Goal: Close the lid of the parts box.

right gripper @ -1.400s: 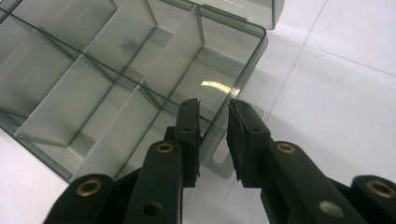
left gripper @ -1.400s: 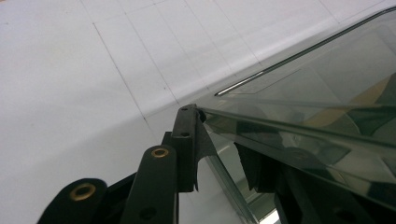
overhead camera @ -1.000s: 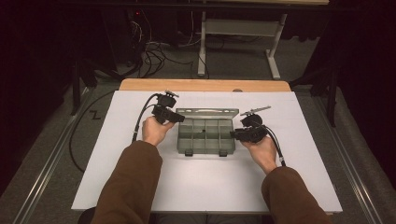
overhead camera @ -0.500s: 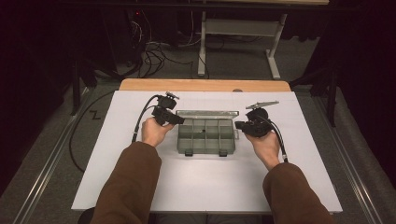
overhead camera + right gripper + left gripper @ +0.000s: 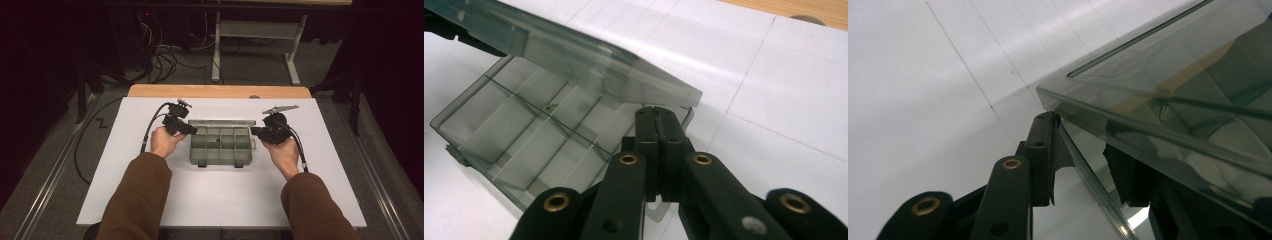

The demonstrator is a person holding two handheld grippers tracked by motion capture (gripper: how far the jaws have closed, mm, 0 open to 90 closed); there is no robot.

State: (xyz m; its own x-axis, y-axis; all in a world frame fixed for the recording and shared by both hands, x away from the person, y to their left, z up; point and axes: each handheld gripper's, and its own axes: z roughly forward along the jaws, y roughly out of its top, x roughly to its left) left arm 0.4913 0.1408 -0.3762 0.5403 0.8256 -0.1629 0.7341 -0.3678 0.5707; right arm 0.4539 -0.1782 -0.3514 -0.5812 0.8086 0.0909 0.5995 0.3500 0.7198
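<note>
Left tongs (image 5: pixel 192 130): clamp box lid (image 5: pixel 1168 95) | right tongs (image 5: pixel 658 120): shut, beside box

Smoky grey see-through compartment box (image 5: pixel 220 146) with its tinted lid (image 5: pixel 574 55) on a white tabletop (image 5: pixel 215 200) ruled with thin grey grid lines, tan wood edging at the far side, black tongs (image 5: pixel 187 127) with brass-coloured rivets, black cables, and brown sleeves (image 5: pixel 135 200) coming in below.

A white tabletop (image 5: pixel 150 200) with thin grid lines has a light brown wooden edge (image 5: pixel 220 91) at the far side. Behind it, the grey floor (image 5: pixel 260 70) is dim, with tangled black cables (image 5: pixel 165 55) and a white metal table frame (image 5: pixel 260 30).
</note>
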